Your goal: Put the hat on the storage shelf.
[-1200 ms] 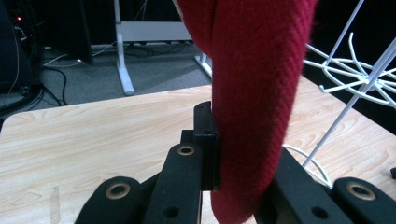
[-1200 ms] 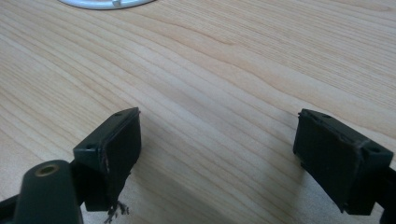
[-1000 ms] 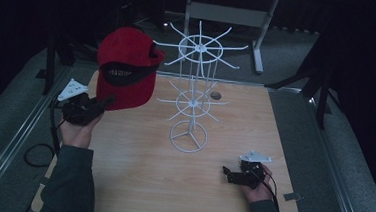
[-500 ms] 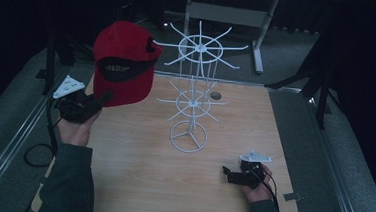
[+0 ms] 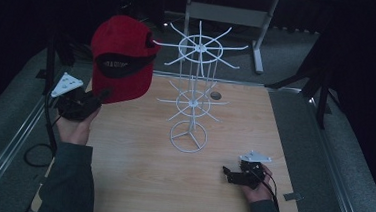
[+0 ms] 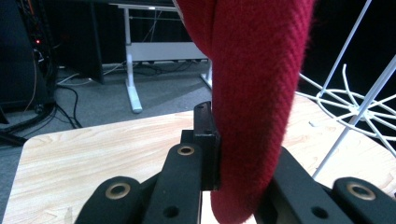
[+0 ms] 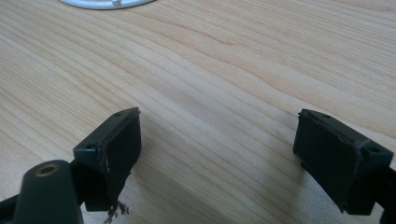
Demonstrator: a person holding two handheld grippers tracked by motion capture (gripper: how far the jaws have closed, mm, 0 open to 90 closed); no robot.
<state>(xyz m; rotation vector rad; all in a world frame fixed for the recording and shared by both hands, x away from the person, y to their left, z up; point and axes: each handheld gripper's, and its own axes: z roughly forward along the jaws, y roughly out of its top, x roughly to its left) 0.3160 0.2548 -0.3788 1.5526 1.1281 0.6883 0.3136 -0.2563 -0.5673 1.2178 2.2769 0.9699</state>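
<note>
High view had you, at the left, lifting the red cap [image 5: 122,56] by its brim in the left gripper [image 5: 93,102], jaws pinched on it, presumably to hang it on the white wire rack [image 5: 193,94] mid-table, while your right gripper [image 5: 231,174] rested spread on the wooden table [image 5: 135,182] in a dark room.

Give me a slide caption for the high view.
Left gripper holds a red cap up beside a white wire rack; right gripper rests open on the wooden table.
</note>
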